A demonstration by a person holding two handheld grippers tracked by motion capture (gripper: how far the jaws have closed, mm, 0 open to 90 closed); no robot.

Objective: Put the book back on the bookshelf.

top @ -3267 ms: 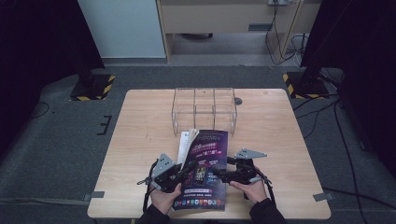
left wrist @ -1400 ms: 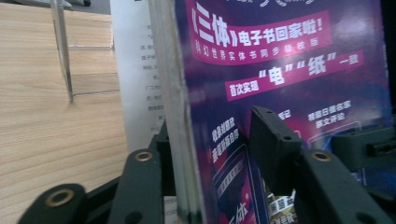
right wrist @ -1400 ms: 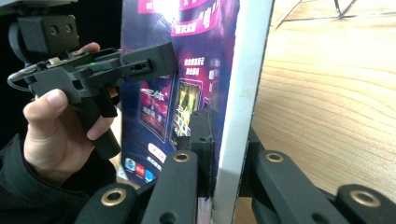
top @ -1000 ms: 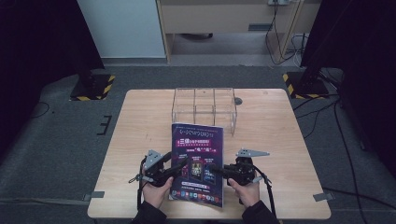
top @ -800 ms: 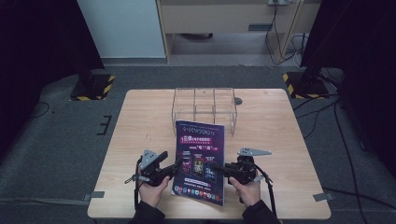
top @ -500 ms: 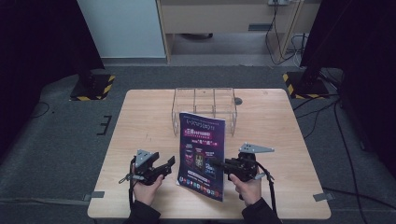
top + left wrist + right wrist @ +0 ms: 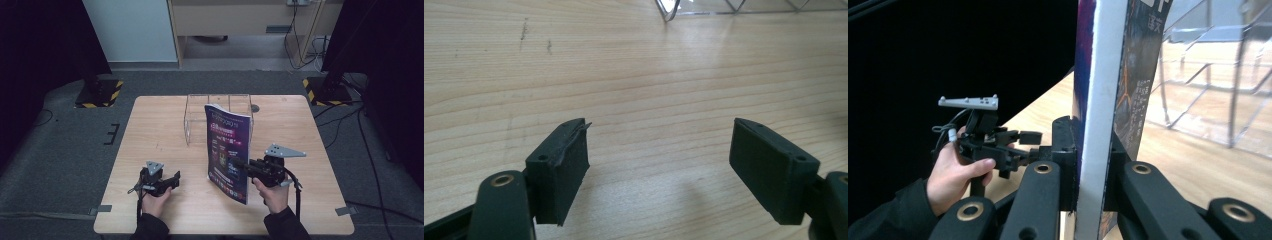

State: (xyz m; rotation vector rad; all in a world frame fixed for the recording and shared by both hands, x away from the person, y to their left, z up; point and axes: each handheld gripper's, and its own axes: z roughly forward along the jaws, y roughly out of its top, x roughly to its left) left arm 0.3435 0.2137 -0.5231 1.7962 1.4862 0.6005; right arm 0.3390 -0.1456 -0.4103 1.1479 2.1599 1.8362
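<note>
Dark curtains and grey carpet surround a pale wooden desk (image 7: 165, 130) with a clear wire-framed rack (image 7: 218, 116) standing at its far middle. A second ago both grippers held a magazine (image 7: 227, 145) between them, tilted up from the desk; three seconds back it lay nearly flat near the front edge. Now the magazine stands almost upright on its lower edge, just in front of the rack, and one gripper alone carries it.

The right gripper (image 7: 239, 163) is clamped on the magazine's right edge; in the right gripper view its jaws pinch the white page block (image 7: 1098, 120) from both sides. The left gripper (image 7: 176, 176) has let go: its jaws have just been opening, and in the left gripper view they stand wide apart over bare wood with nothing between them. It now sits low near the desk's front left, well apart from the magazine.

The handover looks finished, so the right hand bears the whole weight. The likely next step is to carry the upright magazine back and lower it into a slot of the rack. Held by one edge, it could sag or swing, so a steady lift matters.
</note>
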